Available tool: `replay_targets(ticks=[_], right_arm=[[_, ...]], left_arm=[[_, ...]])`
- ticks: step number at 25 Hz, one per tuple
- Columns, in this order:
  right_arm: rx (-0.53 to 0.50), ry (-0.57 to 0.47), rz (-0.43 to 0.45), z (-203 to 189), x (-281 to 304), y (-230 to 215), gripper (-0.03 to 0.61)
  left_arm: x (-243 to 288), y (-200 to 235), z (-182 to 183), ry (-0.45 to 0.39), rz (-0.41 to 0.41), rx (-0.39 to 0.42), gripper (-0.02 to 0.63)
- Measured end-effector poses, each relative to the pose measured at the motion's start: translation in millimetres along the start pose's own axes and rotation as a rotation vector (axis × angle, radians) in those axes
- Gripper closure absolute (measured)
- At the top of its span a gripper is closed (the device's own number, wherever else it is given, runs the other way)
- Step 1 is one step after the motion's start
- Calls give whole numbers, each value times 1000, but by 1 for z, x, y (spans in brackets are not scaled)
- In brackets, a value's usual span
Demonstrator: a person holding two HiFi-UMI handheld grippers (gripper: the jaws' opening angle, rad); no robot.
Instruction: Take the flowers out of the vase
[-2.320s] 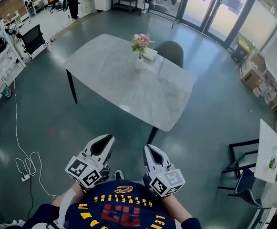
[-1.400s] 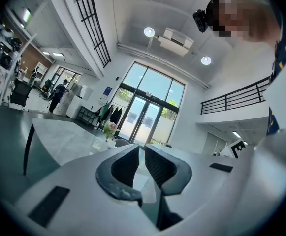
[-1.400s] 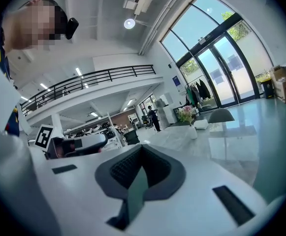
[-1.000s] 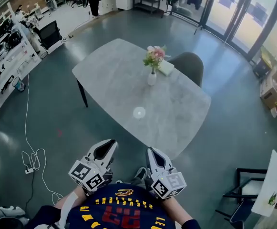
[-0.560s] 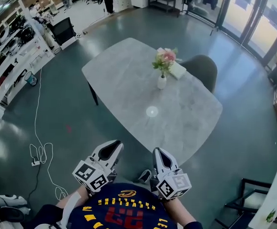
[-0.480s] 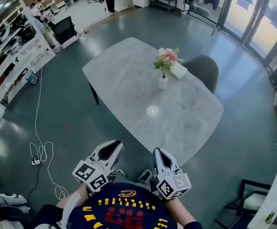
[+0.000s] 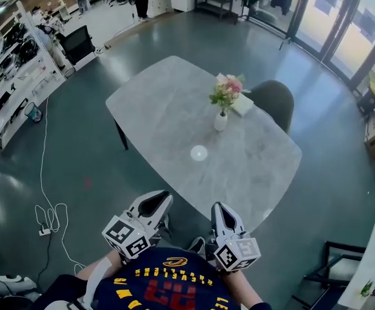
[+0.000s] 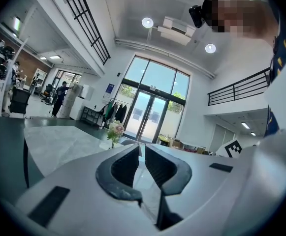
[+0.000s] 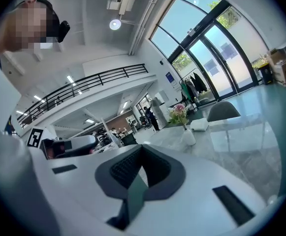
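Note:
A small white vase [image 7: 220, 121] holds a bunch of pink and green flowers [image 7: 226, 91] and stands on the far half of a grey marble table [image 7: 155, 102]. Both grippers hang low in front of the person, short of the table's near edge and well away from the vase. My left gripper [image 7: 159, 201] is shut with nothing in it, and so is my right gripper [image 7: 219, 210]. In the left gripper view the flowers [image 8: 115, 129] show small beyond the closed jaw tips [image 8: 142, 146]. The right gripper view has the flowers [image 9: 178, 112] and vase [image 9: 187, 136] right of its tips [image 9: 142, 148].
A white box [image 7: 243, 105] lies just behind the vase. A dark green chair [image 7: 272, 100] stands at the table's far side. A cable [image 7: 48, 215] coils on the floor at left, beside shelving [image 7: 10, 82]. Another table and chair [image 7: 348, 270] stand at lower right.
The person has stepped closer to the table, so it sits nearer in the head view. Both grippers have come forward with them, still shut.

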State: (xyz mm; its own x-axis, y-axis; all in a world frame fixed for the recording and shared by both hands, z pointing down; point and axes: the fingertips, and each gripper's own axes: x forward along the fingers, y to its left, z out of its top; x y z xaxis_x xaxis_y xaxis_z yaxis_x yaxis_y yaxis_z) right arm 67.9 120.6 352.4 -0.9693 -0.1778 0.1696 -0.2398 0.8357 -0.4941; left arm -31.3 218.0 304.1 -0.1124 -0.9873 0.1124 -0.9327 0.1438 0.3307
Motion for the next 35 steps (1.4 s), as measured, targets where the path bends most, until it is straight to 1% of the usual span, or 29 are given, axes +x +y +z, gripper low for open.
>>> replay_targets(ticks=[5, 9, 12, 14, 19, 23, 28, 32, 35], right_arm=[[-28, -29, -61, 15, 38, 26, 575], [-63, -46, -116, 28, 70, 38, 575], [-67, -43, -171, 28, 86, 42, 575], [-68, -45, -214, 26, 91, 46, 575], [-75, -45, -301, 26, 100, 47, 575], [-81, -34, -350, 23, 102, 40, 575], [-77, -31, -375, 19, 103, 24, 575], [-72, -48, -357, 19, 112, 9, 575], [-57, -73, -327, 30, 119, 0, 575]], left_arm=[[3, 44, 44, -29, -68, -5, 572], [8, 78, 64, -36, -113, -9, 572], [12, 96, 67, -19, -155, 41, 572], [14, 105, 69, -15, -192, 47, 572], [24, 132, 72, -11, -246, -17, 572], [36, 139, 64, 5, -282, -49, 572], [53, 135, 54, 26, -308, -45, 572], [65, 138, 52, 32, -286, -16, 572], [73, 139, 59, 31, -255, 4, 572]])
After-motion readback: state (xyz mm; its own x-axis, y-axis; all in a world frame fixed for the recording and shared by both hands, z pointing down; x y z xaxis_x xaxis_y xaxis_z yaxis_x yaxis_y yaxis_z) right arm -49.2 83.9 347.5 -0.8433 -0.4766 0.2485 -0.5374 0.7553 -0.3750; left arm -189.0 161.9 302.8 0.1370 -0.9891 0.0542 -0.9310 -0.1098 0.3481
